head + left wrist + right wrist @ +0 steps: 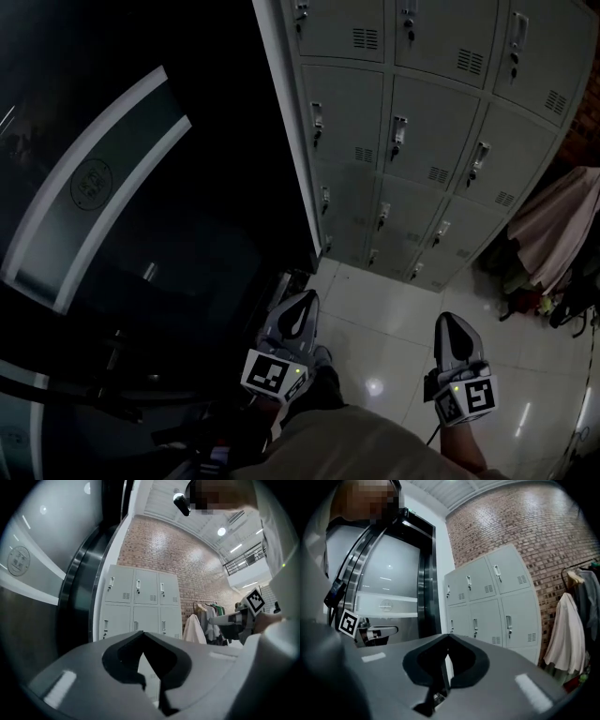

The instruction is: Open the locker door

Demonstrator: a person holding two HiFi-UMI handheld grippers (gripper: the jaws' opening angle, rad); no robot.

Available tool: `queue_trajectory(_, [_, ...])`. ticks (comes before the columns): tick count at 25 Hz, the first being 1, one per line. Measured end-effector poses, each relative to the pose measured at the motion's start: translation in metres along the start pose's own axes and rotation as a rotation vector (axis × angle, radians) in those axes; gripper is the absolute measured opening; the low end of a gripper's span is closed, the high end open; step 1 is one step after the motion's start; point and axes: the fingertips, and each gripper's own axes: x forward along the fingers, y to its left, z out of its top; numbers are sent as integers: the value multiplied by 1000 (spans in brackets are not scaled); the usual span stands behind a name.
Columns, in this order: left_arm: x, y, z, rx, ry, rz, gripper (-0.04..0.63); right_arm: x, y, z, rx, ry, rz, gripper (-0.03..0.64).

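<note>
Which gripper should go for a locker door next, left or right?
Probably right: the right gripper sits in front of the lockers, while the left gripper lines up with their left edge. Both are shut and empty.

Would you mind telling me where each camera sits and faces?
Head view: on the person's head, facing steeply down at floor and lockers; left gripper, right gripper and a leg show.
Left gripper view: rides the left gripper, facing the lockers along shut jaws; the right gripper shows at right.
Right gripper view: rides the right gripper, facing the lockers along shut jaws; the left gripper shows at left.
Shared: lockers in all views.
</note>
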Motion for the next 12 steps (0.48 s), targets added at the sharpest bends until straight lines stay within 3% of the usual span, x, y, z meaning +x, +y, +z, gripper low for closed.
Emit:
queue_trajectory(6, [50,117,-34,-22,22,29,6,150,-2,-34,27,-11,63,2])
queue_trajectory(12, [78,210,-50,-22,41,83,20,258,8,-51,12,0,104,2])
